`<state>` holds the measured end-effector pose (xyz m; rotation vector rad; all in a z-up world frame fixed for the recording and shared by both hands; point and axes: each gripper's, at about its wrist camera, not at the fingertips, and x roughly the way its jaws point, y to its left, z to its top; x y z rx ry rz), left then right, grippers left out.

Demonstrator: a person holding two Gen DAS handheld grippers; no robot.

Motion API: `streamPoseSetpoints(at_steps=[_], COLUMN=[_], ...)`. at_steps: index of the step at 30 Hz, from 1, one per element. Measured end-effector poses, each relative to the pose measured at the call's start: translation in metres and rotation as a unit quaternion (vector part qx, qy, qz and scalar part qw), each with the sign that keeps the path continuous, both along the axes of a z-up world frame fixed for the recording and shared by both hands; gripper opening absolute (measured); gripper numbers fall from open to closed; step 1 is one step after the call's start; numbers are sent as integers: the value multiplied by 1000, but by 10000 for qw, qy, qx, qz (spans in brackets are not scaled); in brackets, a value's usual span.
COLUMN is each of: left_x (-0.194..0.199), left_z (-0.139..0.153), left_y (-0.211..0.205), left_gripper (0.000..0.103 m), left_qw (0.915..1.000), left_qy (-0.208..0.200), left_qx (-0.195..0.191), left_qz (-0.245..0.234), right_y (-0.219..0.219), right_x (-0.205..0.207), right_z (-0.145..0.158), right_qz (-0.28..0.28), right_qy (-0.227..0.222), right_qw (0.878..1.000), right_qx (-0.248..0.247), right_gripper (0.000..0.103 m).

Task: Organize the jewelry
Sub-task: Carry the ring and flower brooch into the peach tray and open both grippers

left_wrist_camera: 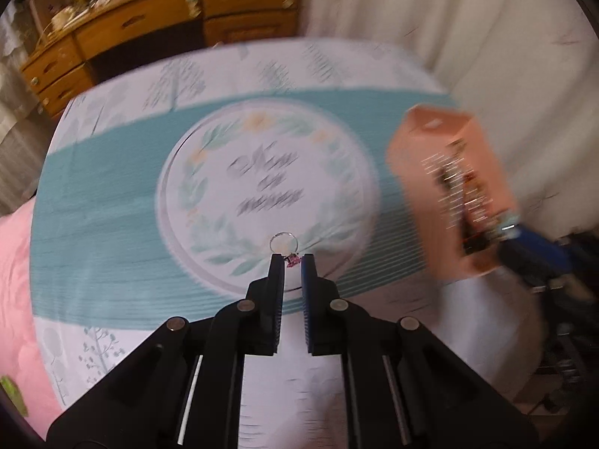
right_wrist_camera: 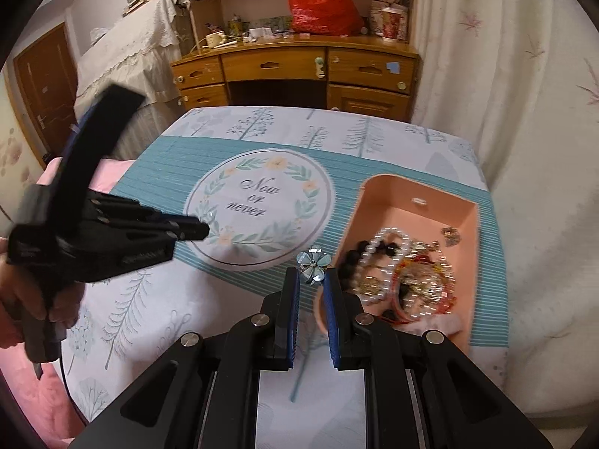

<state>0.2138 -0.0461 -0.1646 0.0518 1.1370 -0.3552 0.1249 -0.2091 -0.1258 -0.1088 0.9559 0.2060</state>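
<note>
My left gripper is shut on a thin silver ring with a pink stone, held above the round wreath print on the tablecloth. It also shows in the right wrist view, left of the print. My right gripper is shut on a pale blue crystal flower piece, just left of the peach jewelry box. The box holds a pearl bracelet, black beads, and red and gold bangles. In the left wrist view the box is blurred at the right.
The table wears a teal and white tree-print cloth. A wooden desk with drawers and clutter stands behind it. White curtains hang at the right. Pink bedding lies at the left.
</note>
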Motion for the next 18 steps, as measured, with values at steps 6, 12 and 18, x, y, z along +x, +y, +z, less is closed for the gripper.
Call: streamPoseSetpoints(at_steps=[6, 12, 18], left_x=[-9, -11, -11], left_z=[40, 48, 45], left_y=[-54, -115, -122], left_gripper=[7, 8, 54], left_qw=[9961, 9885, 9944], left_qy=[-265, -328, 174], left_qx=[-469, -591, -337], left_qz=[-697, -1355, -987], right_y=[-32, -68, -93], right_x=[-4, -12, -35], right_z=[14, 13, 16], right_qz=[-447, -886, -1332], right_qy=[-47, -128, 29], right_qw=[9988, 9960, 9911], right_qx=[-169, -74, 4], right_gripper=[13, 43, 50])
